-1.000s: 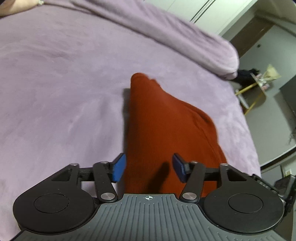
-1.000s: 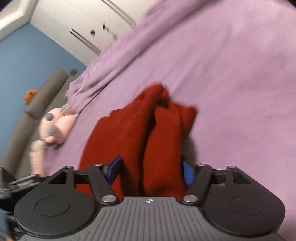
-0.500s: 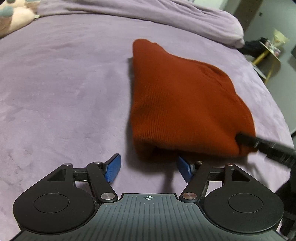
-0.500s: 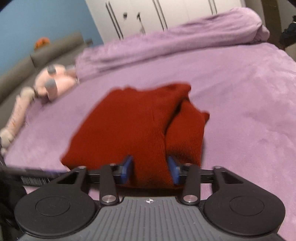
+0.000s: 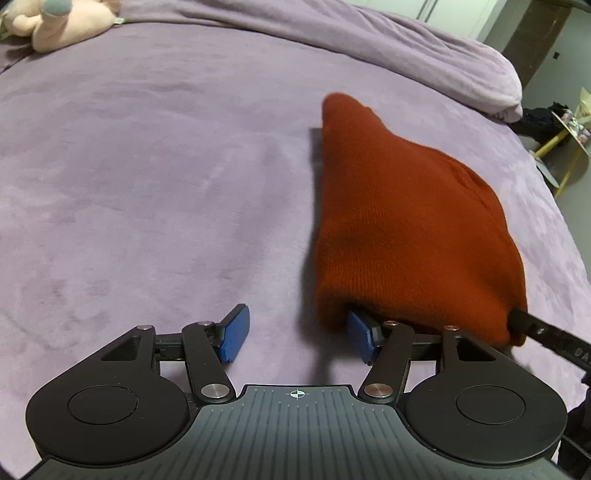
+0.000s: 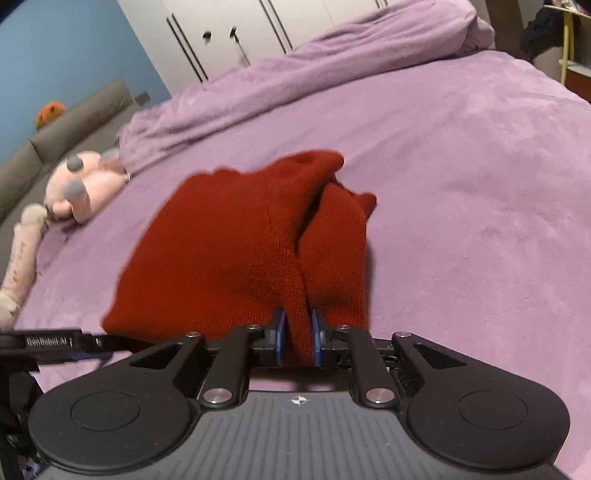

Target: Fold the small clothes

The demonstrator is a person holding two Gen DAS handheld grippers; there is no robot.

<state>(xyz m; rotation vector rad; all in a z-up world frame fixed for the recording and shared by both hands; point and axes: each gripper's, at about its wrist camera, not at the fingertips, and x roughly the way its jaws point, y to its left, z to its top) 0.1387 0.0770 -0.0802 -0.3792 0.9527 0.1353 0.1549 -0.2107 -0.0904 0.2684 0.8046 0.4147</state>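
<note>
A rust-red knitted garment (image 5: 410,221) lies folded on the purple bedspread (image 5: 147,166). My left gripper (image 5: 295,338) is open and empty at the garment's near left corner; its right pad (image 5: 360,336) touches the fabric's edge. In the right wrist view the garment (image 6: 229,251) lies just ahead, and my right gripper (image 6: 297,339) is shut on a fold of its near edge. The right gripper's finger (image 5: 546,336) shows at the garment's right corner in the left wrist view.
A pink plush toy (image 6: 81,188) lies at the bed's far left, also in the left wrist view (image 5: 55,22). A rolled purple duvet (image 6: 295,74) runs along the far side. A yellow-legged side table (image 5: 565,140) stands beyond the bed's right edge.
My right gripper has closed on the garment's near fold. My left gripper has let go and shifted left, so the garment now lies to its right.
</note>
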